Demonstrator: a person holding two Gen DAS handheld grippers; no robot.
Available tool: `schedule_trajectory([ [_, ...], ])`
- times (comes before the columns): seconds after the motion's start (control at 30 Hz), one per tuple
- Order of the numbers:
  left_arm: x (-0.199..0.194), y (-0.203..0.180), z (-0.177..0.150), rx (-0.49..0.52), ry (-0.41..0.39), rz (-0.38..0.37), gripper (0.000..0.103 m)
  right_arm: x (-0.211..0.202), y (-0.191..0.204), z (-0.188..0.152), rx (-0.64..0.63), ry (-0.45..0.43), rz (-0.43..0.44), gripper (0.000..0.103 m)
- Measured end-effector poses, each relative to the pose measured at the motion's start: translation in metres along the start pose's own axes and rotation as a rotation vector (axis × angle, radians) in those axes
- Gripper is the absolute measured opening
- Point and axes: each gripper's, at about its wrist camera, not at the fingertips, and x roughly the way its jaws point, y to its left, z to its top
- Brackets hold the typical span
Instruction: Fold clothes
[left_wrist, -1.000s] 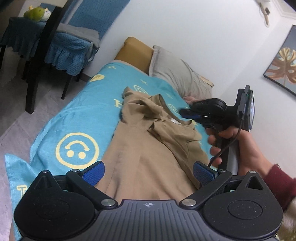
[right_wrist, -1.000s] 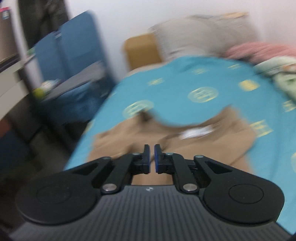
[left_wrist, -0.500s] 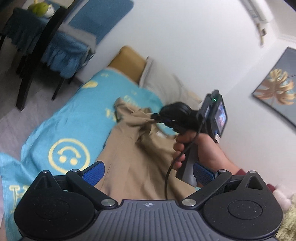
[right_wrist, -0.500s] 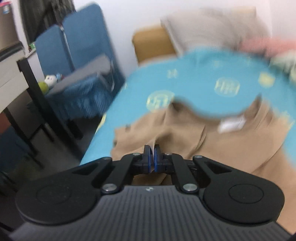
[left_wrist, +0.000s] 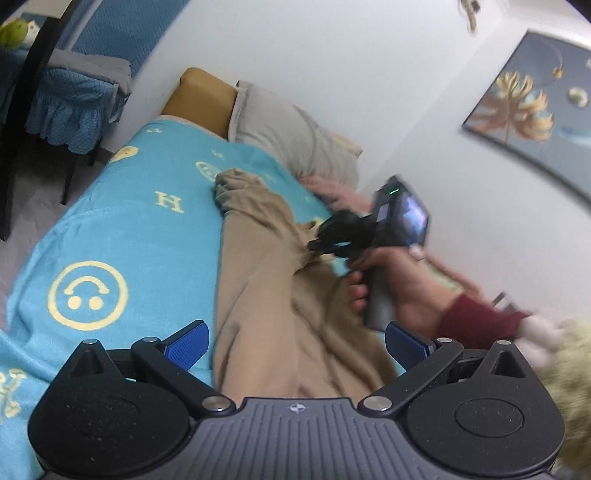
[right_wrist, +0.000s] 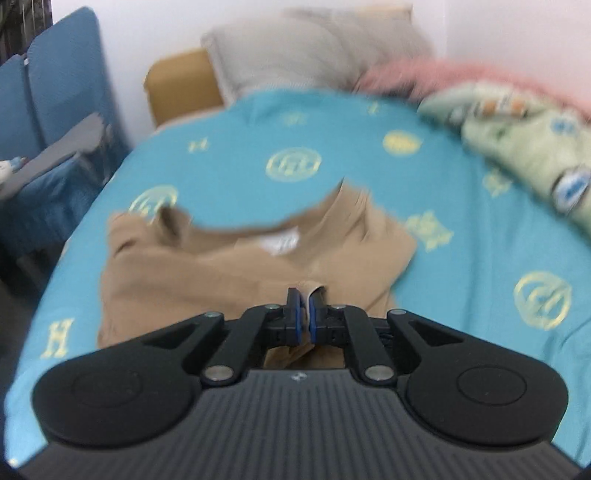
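We see a tan garment (left_wrist: 280, 295) lying rumpled along the middle of the bed (left_wrist: 122, 236), on a turquoise sheet printed with yellow letters and a smiley face. Its far end bunches toward the head of the bed, just short of the grey pillow (left_wrist: 291, 136), and its near end runs under our left gripper (left_wrist: 297, 343). A white label (right_wrist: 281, 242) shows on the cloth in the right wrist view.

Our left gripper hangs over the near part of the garment with its blue pads (left_wrist: 188, 341) spread wide apart, gripping nothing; the cloth lies below the gap.

Our right gripper (right_wrist: 305, 312) has its pads pressed almost together, and a fold of the tan cloth sits pinched between them. From the left wrist view we see the same gripper (left_wrist: 319, 243) held in the right hand (left_wrist: 399, 284), with a dark red sleeve (left_wrist: 469, 321) behind it, its tips at a ridge of fabric on the garment's right side, toward the bed's wall-side edge.

A pink fluffy blanket (right_wrist: 436, 75) and a pale green patterned cloth (right_wrist: 524, 144) lie along that wall-side edge. Beyond the head of the bed stands an ochre headboard (left_wrist: 199, 96), and blue chairs (right_wrist: 55, 92) stand off the bed's other side. A framed picture (left_wrist: 528, 107) hangs on the wall.
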Motion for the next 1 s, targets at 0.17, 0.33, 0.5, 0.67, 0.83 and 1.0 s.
schedule_trajectory([
  [0.17, 0.007, -0.005, -0.003, 0.029, 0.029, 0.050, 0.103, -0.054, -0.009, -0.002, -0.028, -0.019, 0.110, 0.095],
  [0.33, 0.005, -0.027, -0.010, 0.118, 0.056, 0.113, 0.103, -0.148, -0.032, -0.019, -0.037, -0.048, 0.195, 0.094],
  [0.5, -0.010, -0.039, -0.012, 0.091, 0.108, 0.192, 0.103, -0.245, -0.075, -0.068, 0.018, -0.044, 0.261, 0.094],
  [0.67, -0.045, -0.035, -0.005, 0.020, 0.155, 0.280, 0.102, -0.304, -0.111, -0.126, 0.049, -0.045, 0.231, 0.094],
  [0.83, -0.078, -0.031, -0.012, -0.009, 0.203, 0.361, 0.098, -0.329, -0.140, -0.162, 0.158, -0.007, 0.198, 0.094],
  [1.0, -0.088, -0.027, -0.020, -0.026, 0.279, 0.429, 0.080, -0.339, -0.164, -0.184, 0.302, 0.008, 0.260, 0.094],
])
